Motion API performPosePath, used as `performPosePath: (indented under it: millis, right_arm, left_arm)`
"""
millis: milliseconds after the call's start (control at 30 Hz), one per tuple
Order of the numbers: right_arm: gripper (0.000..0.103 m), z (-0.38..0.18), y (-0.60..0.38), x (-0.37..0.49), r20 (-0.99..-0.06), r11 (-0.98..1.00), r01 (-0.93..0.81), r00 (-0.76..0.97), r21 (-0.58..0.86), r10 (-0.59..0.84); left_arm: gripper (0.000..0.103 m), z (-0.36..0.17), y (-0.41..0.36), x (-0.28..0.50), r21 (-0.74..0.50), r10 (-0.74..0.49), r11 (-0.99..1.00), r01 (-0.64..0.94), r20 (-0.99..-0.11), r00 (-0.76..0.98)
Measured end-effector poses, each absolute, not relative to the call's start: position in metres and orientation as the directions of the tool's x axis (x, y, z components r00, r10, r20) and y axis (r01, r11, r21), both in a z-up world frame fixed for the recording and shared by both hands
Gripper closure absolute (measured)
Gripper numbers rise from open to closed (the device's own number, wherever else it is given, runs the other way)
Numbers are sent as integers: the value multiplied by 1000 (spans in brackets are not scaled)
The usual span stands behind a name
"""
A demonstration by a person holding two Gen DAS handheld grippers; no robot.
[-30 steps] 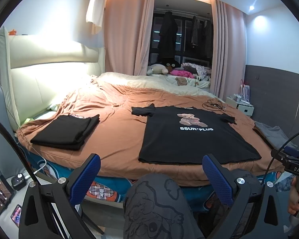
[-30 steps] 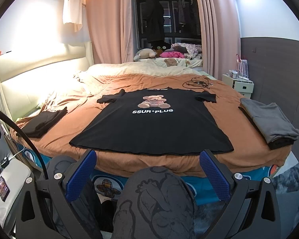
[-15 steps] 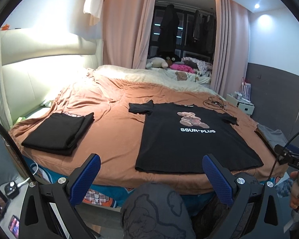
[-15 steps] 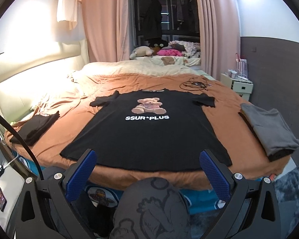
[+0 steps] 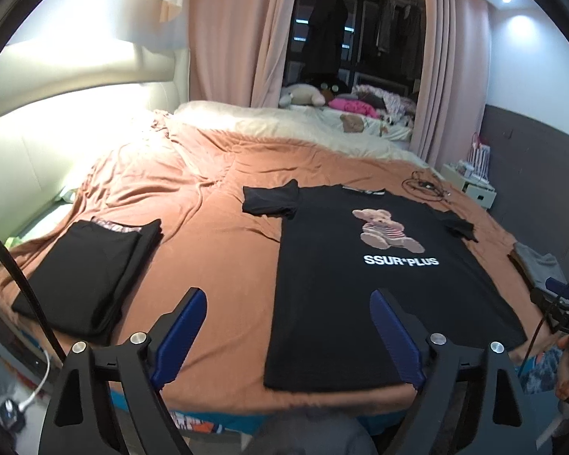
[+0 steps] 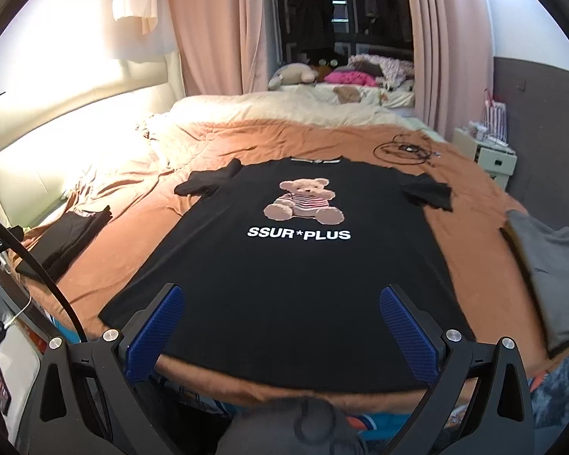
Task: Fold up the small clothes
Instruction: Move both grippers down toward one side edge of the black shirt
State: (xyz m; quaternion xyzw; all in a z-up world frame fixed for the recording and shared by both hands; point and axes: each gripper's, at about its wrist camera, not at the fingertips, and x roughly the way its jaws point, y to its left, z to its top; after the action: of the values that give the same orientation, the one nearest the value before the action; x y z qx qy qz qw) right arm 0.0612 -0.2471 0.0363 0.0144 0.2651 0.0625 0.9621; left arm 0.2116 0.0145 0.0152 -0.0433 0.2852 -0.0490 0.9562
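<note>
T-shirt [image 6: 296, 273] flat on bed [image 6: 95, 227]

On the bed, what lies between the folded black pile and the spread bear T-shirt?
Nothing but bare brown bedspread between the folded black pile and the bear T-shirt; the left wrist view shows it best.

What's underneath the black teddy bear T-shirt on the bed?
The black T-shirt lies flat on the orange-brown bedspread, which shows all around it. Anything beneath the shirt itself is covered.

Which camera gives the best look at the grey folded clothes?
The right wrist view: the grey folded clothes lie in plain sight at the bed's right edge. The left wrist view catches only a sliver of them at its far right.
</note>
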Motion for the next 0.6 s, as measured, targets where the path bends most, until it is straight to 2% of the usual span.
performPosePath:
  millis: [200,333,467,533,600]
  right_arm:
    - [0,44,-248,135,-547,991,-96,827,97,134]
    - [0,48,-239,175,-547,993,-80,829,91,117]
    - [0,51,-229,217,-545,990,-89,828,107,133]
    - [0,51,-224,235,-540,989,-93,830,111,139]
    - [3,51,-220,251,-537,989,-96,831,113,142]
  left_arm:
    - [22,11,13,280,-108,-135,990,89,-586,799]
    - [28,9,16,324,-116,-138,990,84,-615,777]
    - [31,10,21,363,-112,-128,991,73,-627,769]
    - [36,11,22,382,-112,-127,991,72,-632,764]
    - [37,11,25,402,-127,-140,989,76,-642,754]
